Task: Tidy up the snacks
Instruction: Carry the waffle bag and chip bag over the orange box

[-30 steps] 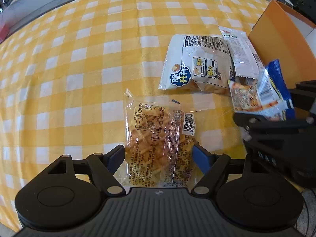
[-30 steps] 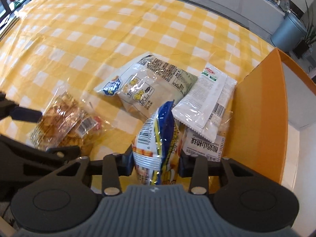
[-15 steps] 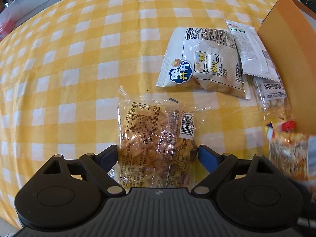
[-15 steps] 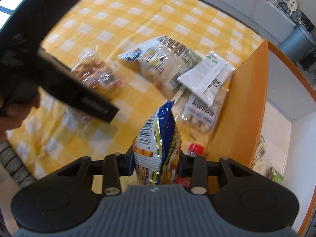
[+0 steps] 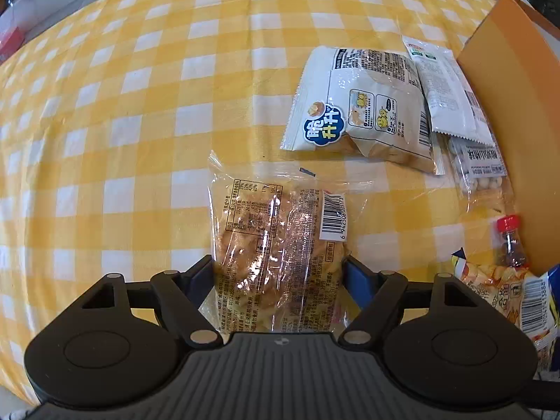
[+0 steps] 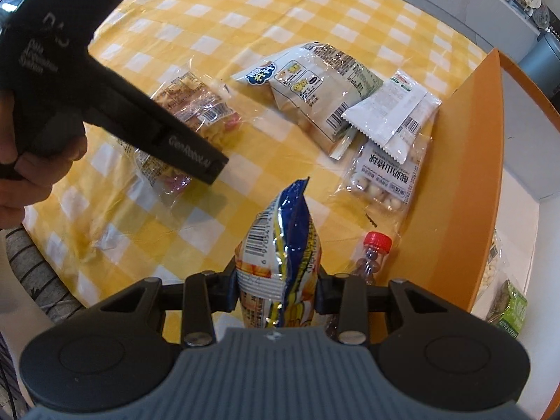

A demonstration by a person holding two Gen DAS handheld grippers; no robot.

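We hold the chip bag (image 6: 280, 266) pinched upright in the right gripper (image 6: 278, 288); the orange box (image 6: 469, 189) stands just right. Left gripper (image 5: 278, 274) pinches the cracker pack (image 5: 276, 245).

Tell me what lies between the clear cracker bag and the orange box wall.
In the left wrist view, bare checkered cloth lies between the clear cracker bag and the orange box wall, then a small red-capped bottle beside the wall.

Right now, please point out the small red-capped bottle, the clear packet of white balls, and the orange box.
small red-capped bottle (image 6: 377, 241), right wrist view, cap
clear packet of white balls (image 6: 385, 178), right wrist view, label
orange box (image 5: 507, 112), left wrist view, outer wall
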